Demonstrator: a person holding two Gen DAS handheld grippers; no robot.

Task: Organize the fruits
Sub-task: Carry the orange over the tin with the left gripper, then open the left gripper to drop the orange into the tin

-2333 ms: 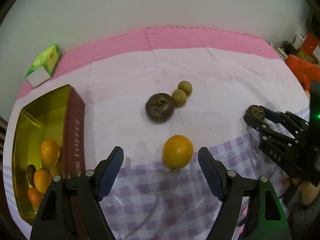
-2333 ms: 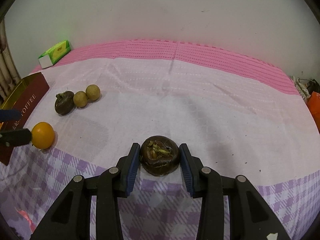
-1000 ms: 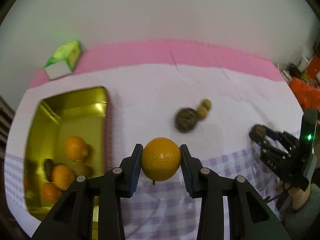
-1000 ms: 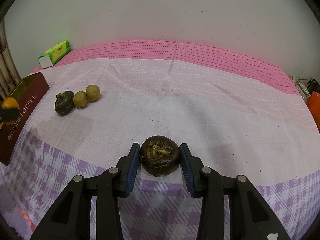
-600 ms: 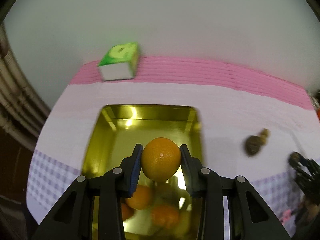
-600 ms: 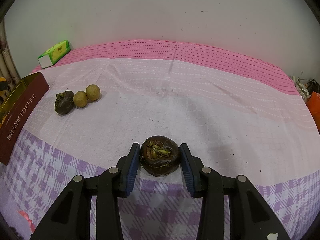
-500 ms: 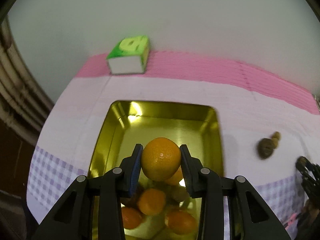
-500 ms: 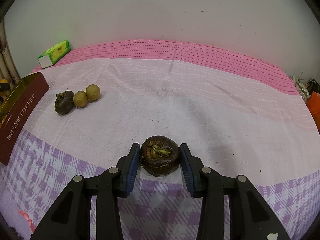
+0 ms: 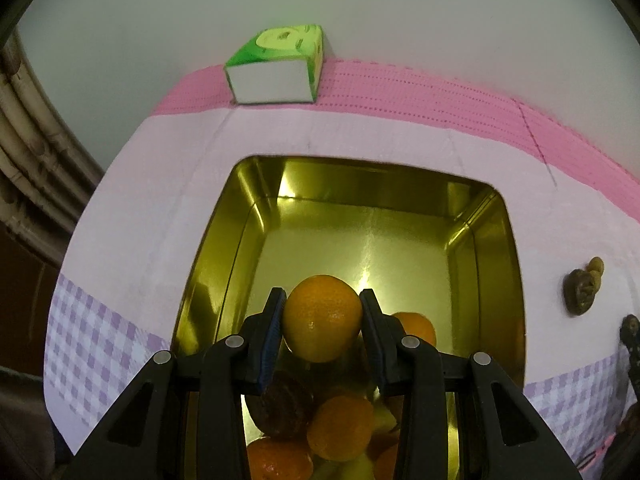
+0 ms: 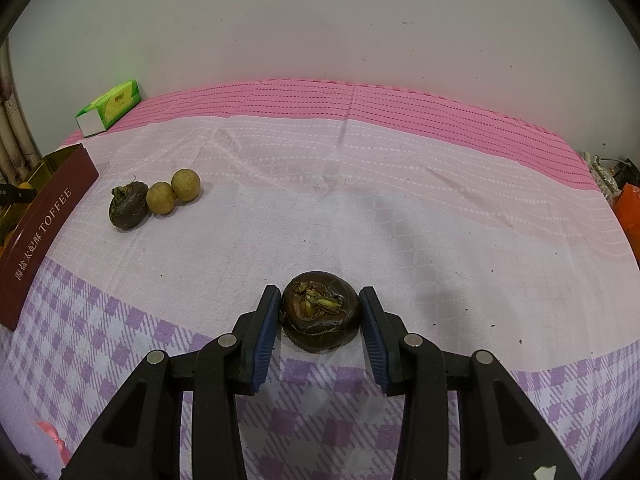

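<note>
The left gripper point(image 9: 322, 320) has its two blue-padded fingers point(image 9: 273, 336) closed on an orange point(image 9: 322, 318), pressed from both sides and held above a gold tin point(image 9: 496, 280). Below and just behind the fingertips, inside the near end of the tin, lie more oranges point(image 9: 340, 426) and a dark brown fruit point(image 9: 282, 406), heaped close together. Ahead of the fingers the tin's shiny floor is bare up to its far wall. Beyond the tin the pale pink cloth point(image 9: 168, 184) on the table gives way to a deeper pink band, where a green and white tissue pack point(image 9: 276, 68) sits against the wall. Off to the right of the fingers, outside the tin, a dark fruit and a small tan one lie together on the cloth. The right gripper point(image 10: 319, 320) has its fingers point(image 10: 267, 328) closed on a dark brown water chestnut point(image 10: 319, 316), which sits low against the checked purple part of the cloth; whether it rests on the cloth or is lifted cannot be told. Far ahead and to the left of these fingers lie another water chestnut point(image 10: 129, 204) and two round tan fruits point(image 10: 174, 192), touching in a row. Further left stands the tin's dark red side, lettered TOFFEE, and past it the tissue pack by the wall.
</note>
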